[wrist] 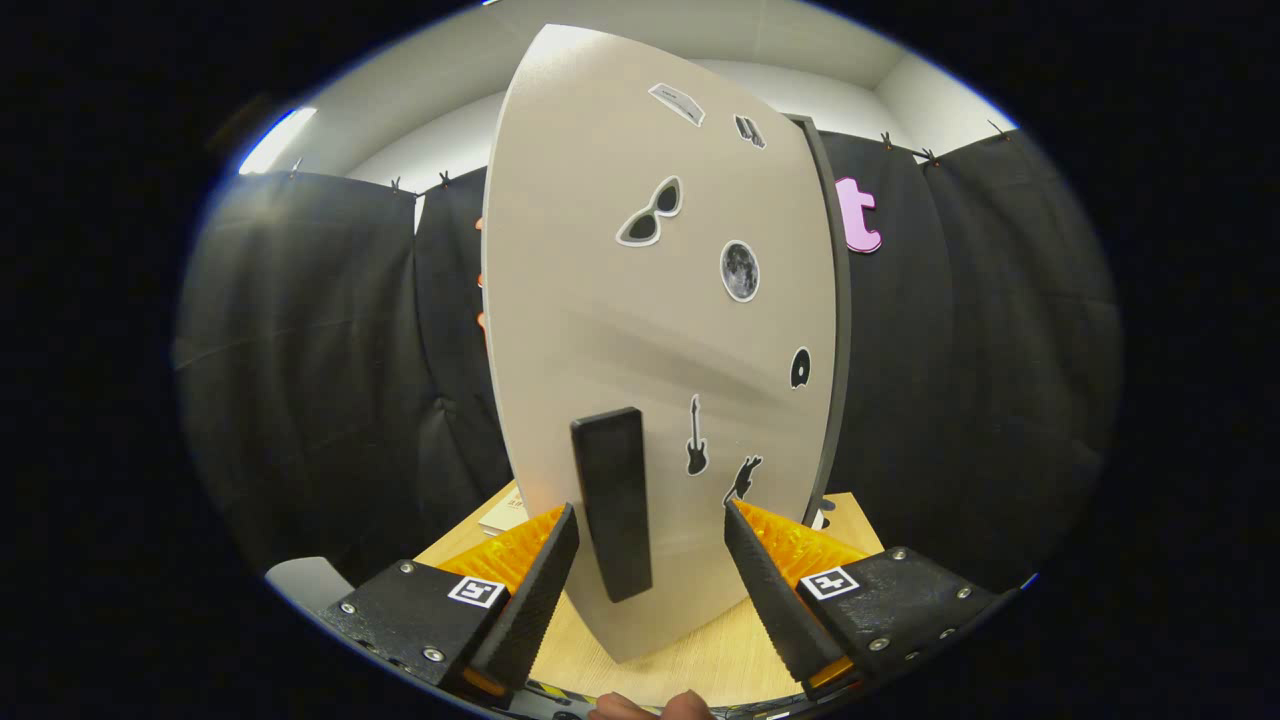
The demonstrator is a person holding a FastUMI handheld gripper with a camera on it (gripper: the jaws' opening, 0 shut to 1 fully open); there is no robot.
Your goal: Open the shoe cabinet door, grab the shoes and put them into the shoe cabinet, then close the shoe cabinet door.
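Observation:
The shoe cabinet's beige door (620, 300) stands tall right ahead of me, covered with small stickers. Its black bar handle (612, 500) hangs upright on the lower part of the door. My gripper (650, 525) is open, one finger on each side of the handle, with a gap between each pad and the bar. The handle sits nearer my left finger (530, 600) than my right finger (775, 600). A dark edge of the cabinet (838, 330) shows along the door's right side. The cabinet's inside is hidden behind the door.
The cabinet stands on a light wooden tabletop (700, 660). A small pale booklet (505, 515) lies on the table left of the door. Black cloth walls surround the booth. A person's fingertips (650, 708) show just below my fingers.

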